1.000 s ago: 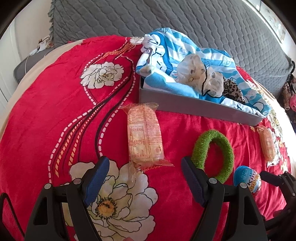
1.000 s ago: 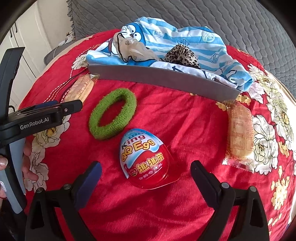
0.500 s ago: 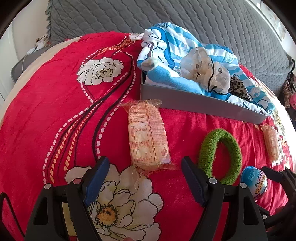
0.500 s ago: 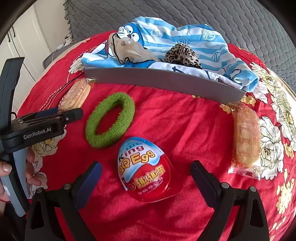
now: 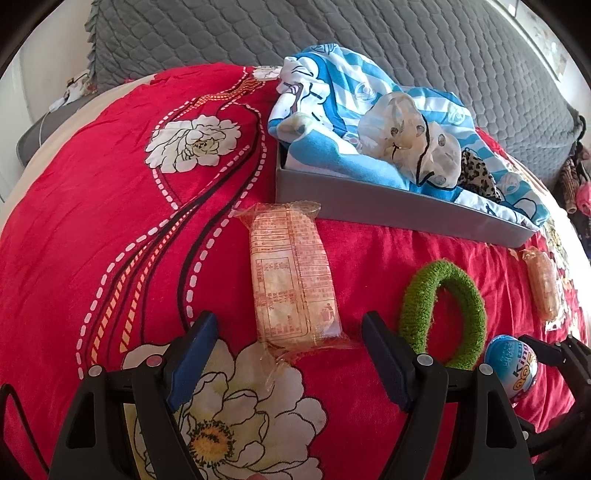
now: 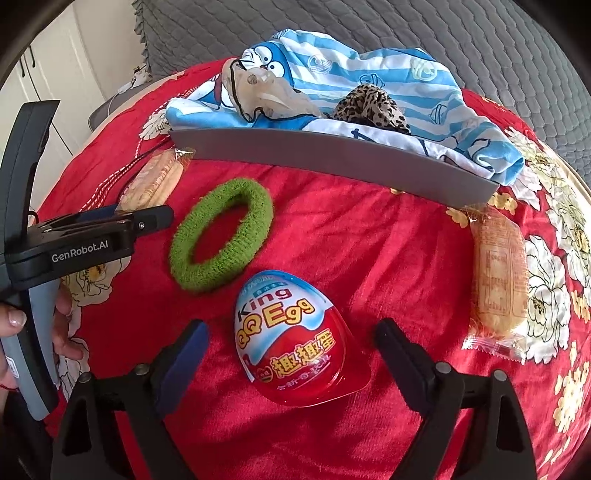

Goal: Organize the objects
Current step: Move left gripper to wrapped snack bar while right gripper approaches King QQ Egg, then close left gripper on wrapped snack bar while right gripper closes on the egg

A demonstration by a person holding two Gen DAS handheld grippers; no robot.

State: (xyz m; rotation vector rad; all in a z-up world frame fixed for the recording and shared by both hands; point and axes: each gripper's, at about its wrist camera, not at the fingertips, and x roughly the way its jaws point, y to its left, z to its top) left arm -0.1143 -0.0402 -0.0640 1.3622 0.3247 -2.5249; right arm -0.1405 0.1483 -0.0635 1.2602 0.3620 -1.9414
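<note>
A red and blue King QQ Egg [image 6: 291, 339] lies on the red flowered bedspread between the fingers of my right gripper [image 6: 291, 343]. Its jaws are closing and the pads stand clear of the egg on both sides. My left gripper [image 5: 290, 343] is open, with the near end of a clear-wrapped snack packet [image 5: 291, 280] between its fingertips. A green fuzzy ring [image 6: 221, 236] lies between the two grippers, also seen as the ring [image 5: 443, 306] in the left wrist view. Behind them stands a grey box [image 6: 332, 158] holding a blue striped cloth [image 6: 369, 74].
A second snack packet [image 6: 498, 273] lies right of the egg. A leopard-print piece [image 6: 373, 103] and a crumpled clear bag [image 6: 266, 92] sit in the box. A grey quilted headboard [image 5: 332, 33] runs behind the bed. A person's hand [image 6: 14, 317] holds the left gripper.
The egg now sits lower and nearer between the right fingers, which have drawn slightly together. The left view has crept forward over the snack packet.
</note>
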